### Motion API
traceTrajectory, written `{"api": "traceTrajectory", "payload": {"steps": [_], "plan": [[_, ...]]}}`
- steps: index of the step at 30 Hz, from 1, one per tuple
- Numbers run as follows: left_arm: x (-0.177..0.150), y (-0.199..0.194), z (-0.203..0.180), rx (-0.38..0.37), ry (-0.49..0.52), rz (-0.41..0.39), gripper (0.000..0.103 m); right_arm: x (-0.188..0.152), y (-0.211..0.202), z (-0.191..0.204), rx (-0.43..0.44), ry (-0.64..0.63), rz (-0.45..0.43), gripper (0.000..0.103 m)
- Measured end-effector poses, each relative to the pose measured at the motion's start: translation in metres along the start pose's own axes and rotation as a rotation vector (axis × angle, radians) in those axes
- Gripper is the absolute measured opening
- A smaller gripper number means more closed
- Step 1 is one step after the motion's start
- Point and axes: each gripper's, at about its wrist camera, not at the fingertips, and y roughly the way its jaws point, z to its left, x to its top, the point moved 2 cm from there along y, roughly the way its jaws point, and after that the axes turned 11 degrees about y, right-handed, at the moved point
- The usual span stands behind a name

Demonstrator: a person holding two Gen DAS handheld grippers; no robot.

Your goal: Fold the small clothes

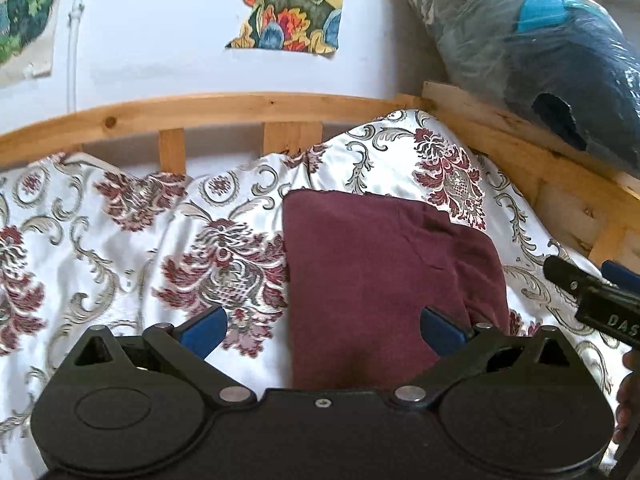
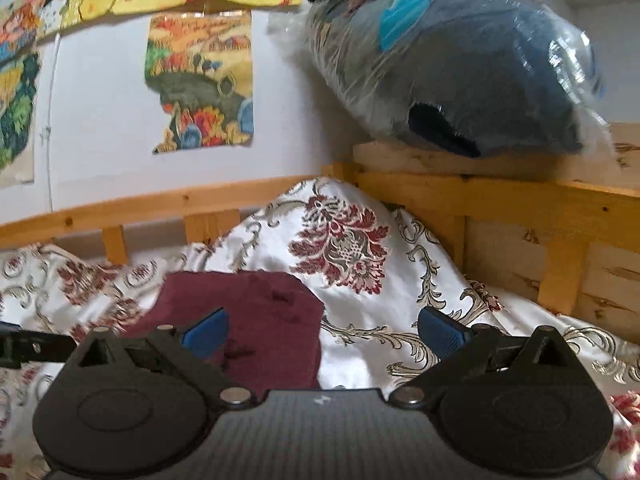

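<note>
Maroon garment [image 1: 384,280] lies folded, flat rectangle on floral bedspread [image 1: 120,240], ahead of left gripper [image 1: 323,326]. Left jaws spread wide, nothing between pads, garment under gap. Right gripper [image 2: 323,330] likewise spread and empty; garment [image 2: 248,312] off toward its left finger [image 2: 206,330]. Right gripper's tip [image 1: 592,292] just beside garment's right edge, not touching. Clear plastic bag [image 2: 460,80] holding dark blue textiles sits on wooden bed rail [image 2: 500,196]. Rail [image 1: 200,108] bounds bed behind and right; open bedspread to left.
</note>
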Motion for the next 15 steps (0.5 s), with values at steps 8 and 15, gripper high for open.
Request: {"api": "traceTrajectory", "payload": {"steps": [8, 15], "plan": [[-0.014, -0.040, 0.010, 0.036, -0.057, -0.021, 0.102, -0.009, -0.053, 0.009, 0.027, 0.030, -0.004, 0.103], [-0.033, -0.069, 0.017, 0.062, -0.102, 0.004, 0.102, -0.017, -0.096, 0.025, 0.017, 0.011, -0.041, 0.103]]}}
